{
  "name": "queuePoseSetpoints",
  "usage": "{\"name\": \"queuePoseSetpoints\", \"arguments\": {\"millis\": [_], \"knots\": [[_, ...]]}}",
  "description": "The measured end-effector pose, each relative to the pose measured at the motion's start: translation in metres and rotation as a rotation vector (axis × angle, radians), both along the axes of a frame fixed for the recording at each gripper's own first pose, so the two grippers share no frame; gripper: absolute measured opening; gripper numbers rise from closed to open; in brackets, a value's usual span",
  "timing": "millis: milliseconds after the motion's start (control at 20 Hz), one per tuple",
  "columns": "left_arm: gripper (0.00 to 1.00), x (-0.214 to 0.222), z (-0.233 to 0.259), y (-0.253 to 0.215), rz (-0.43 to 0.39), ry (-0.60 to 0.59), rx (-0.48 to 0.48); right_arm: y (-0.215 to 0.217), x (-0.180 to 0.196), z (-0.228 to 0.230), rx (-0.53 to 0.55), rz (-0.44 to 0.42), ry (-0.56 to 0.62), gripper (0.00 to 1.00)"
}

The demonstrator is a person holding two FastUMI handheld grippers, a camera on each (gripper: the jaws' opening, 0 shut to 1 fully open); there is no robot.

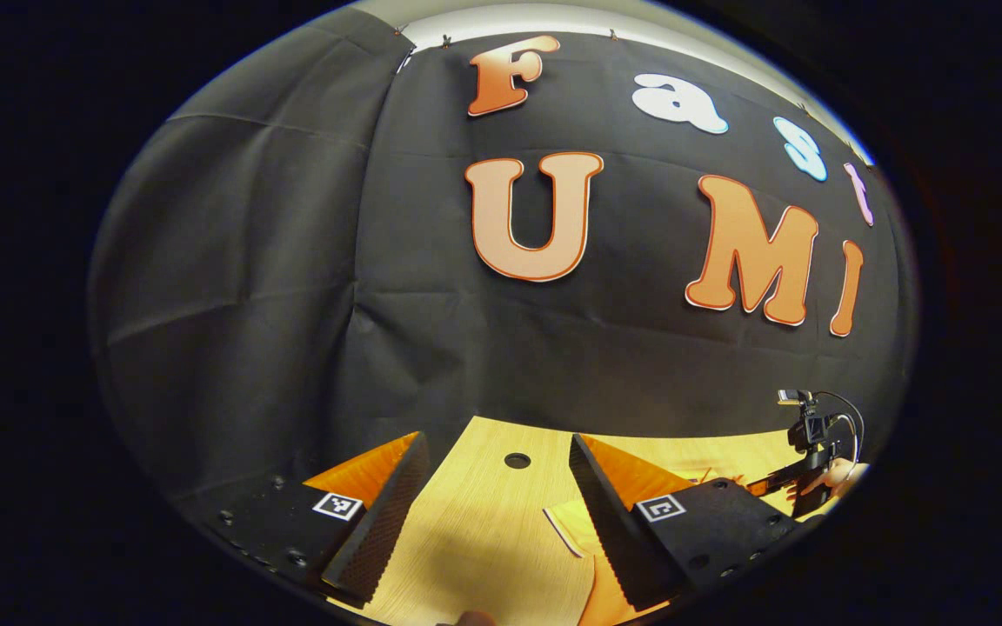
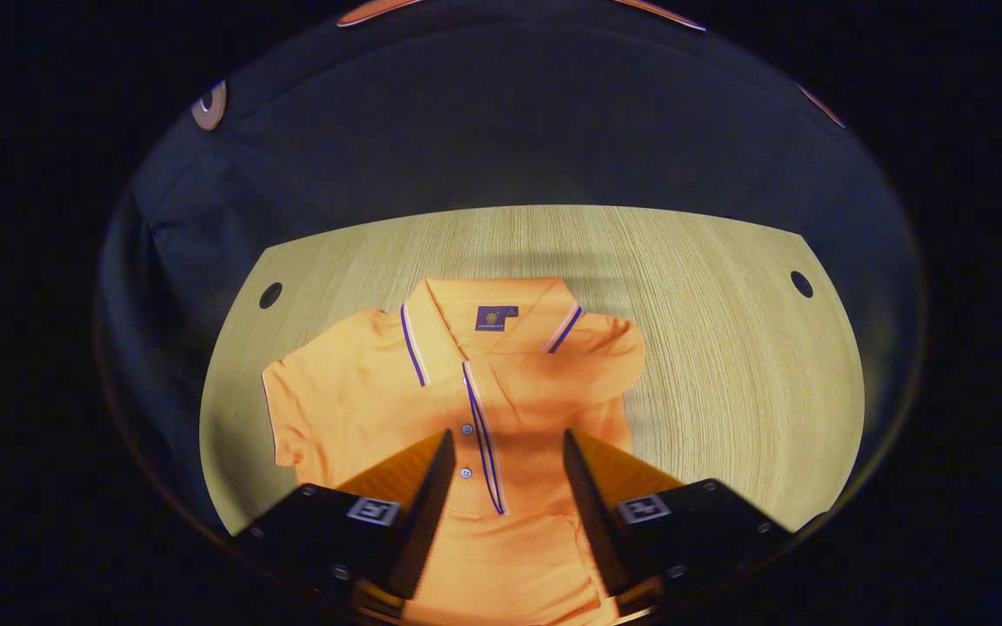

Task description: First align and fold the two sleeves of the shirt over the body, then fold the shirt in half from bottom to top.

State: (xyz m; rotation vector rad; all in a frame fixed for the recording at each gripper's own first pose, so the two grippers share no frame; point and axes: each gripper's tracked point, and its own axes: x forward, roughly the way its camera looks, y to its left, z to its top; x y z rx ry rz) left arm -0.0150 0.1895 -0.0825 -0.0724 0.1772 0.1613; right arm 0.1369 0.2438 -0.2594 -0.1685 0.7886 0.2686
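My right gripper [image 2: 501,487] is open above the orange polo shirt [image 2: 466,409] on the wooden table [image 2: 727,348], mid-frame. Its left sleeve [image 2: 301,400] sticks out unfolded. My left gripper [image 1: 492,513], also open, seems nearer it.

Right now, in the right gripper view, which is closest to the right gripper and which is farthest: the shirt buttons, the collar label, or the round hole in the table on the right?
1. White buttons on the orange polo shirt, just ahead of the right gripper.
2. Dark square collar label, farther up.
3. Round hole in the wooden table, far right.
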Motion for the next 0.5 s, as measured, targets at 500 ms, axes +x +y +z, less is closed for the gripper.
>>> {"name": "queuePoseSetpoints", "arguments": {"millis": [500], "knots": [[0.98, 0.024, -0.015, -0.039, -0.048, 0.126, 0.004, -0.022, -0.001, 0.081, 0.076, -0.013, -0.243, 1.0]]}}
